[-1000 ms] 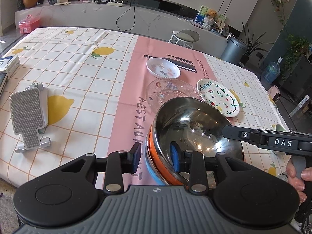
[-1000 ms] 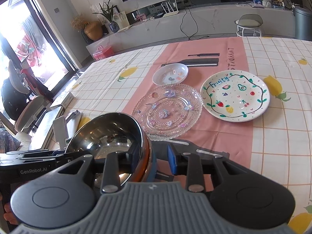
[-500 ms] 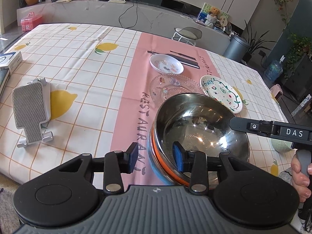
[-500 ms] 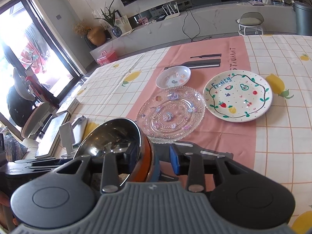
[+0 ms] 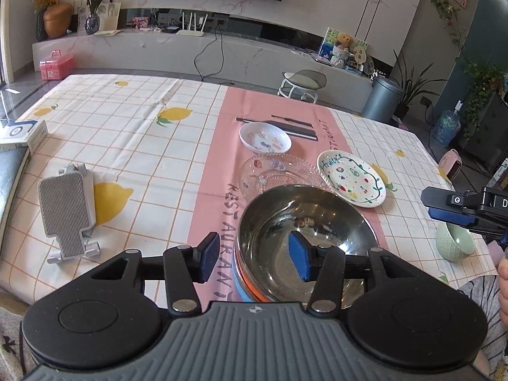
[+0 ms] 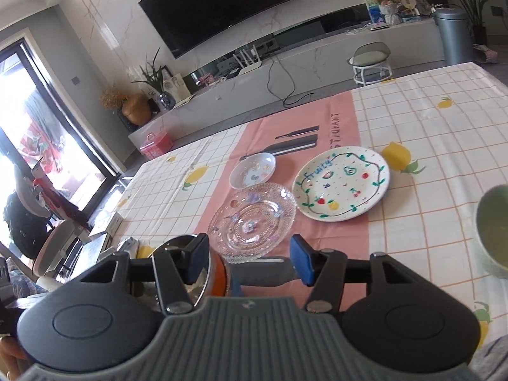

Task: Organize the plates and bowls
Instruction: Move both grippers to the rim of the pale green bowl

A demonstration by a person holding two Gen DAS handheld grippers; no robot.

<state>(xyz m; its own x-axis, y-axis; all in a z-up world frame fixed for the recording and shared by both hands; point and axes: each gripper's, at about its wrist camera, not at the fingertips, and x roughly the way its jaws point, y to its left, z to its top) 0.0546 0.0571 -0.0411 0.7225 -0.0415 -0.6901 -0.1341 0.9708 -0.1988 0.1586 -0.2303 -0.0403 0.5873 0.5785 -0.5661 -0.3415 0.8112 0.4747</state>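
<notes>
1. The shiny stainless-steel bowl (image 5: 304, 238) sits nested on top of an orange bowl (image 5: 246, 281) and a blue bowl (image 5: 243, 295), a stack resting at the near edge of the worktop (image 5: 143, 146) on the pink strip of the lemon-print cloth.
2. The next loose bowl, a pale green ceramic one (image 5: 454, 241), stands alone to the right of the stack. It lies directly under the tip of the right hand-held gripper (image 5: 457, 209) in the left wrist view, and at the far right edge of the right wrist view (image 6: 493, 225).
3. My judgement: the right hand is plainly the nearer one for fetching it, and the reach goes rightward and down. Being round, the bowl offers no long axis, so any stretch of rim would serve.
4. The left hand-held gripper (image 5: 254, 257) has just been opening. Its jaws straddle the near rim of the stack, one blue pad outside and one inside the steel bowl, neither pressing, so it holds nothing.
5. The right hand-held gripper (image 6: 249, 260) has likewise just been opening. Its left pad hangs over the steel rim, its right pad is in free air, and nothing is gripped.
6. Three plates lie beyond the stack, unstacked: a clear patterned glass plate (image 6: 252, 219), a white fruit-painted plate (image 6: 341, 185), and a small white dish (image 6: 252, 170).
</notes>
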